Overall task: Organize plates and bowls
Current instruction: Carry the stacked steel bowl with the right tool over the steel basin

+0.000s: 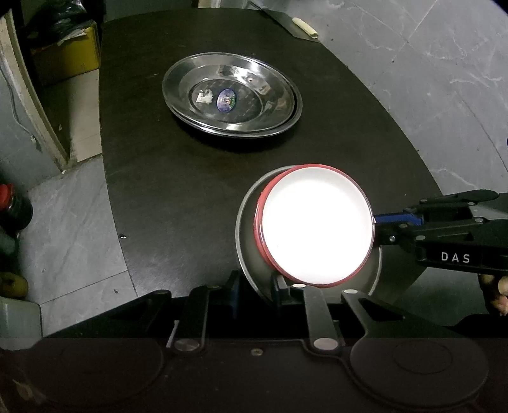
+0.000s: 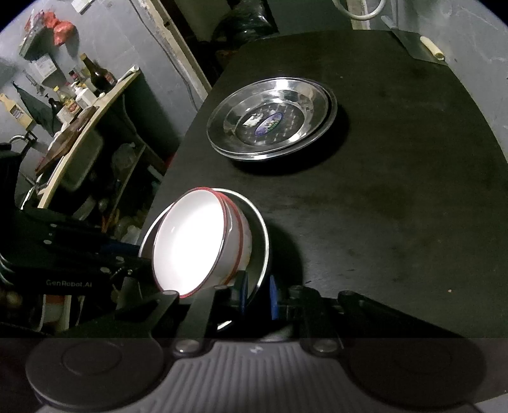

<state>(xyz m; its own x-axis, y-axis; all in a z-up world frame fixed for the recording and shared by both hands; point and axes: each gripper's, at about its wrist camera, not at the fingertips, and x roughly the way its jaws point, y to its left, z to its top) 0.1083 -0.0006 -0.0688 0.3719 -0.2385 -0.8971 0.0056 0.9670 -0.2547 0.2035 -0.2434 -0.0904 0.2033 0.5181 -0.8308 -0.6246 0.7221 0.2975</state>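
Sitting near the front edge of the black table (image 1: 165, 178), the white bowls with red rims (image 1: 317, 232) are nested together and tilted inside a steel bowl (image 1: 250, 254); looks like two white ones stacked, judging by the doubled red rim in the right wrist view. Left gripper (image 1: 257, 290) is clamped on the near rim of the steel bowl, blue pads either side of the wall. Right gripper (image 2: 257, 297) is closed on the steel bowl's rim too, on another part of it, rim edge pinched between its blue pads; from the left wrist view it comes in from the right and meets the stack at the side. Farther back on the table, well apart from the bowls, sit stacked steel plates (image 1: 231, 95), top one with a blue oval sticker (image 1: 226, 100) in the middle. Small cream-coloured roll (image 1: 304, 27) at the far table corner. Grey tiled floor (image 1: 428, 63) around the table; cluttered shelf with bottles (image 2: 92, 79) off to the left in the right wrist view.
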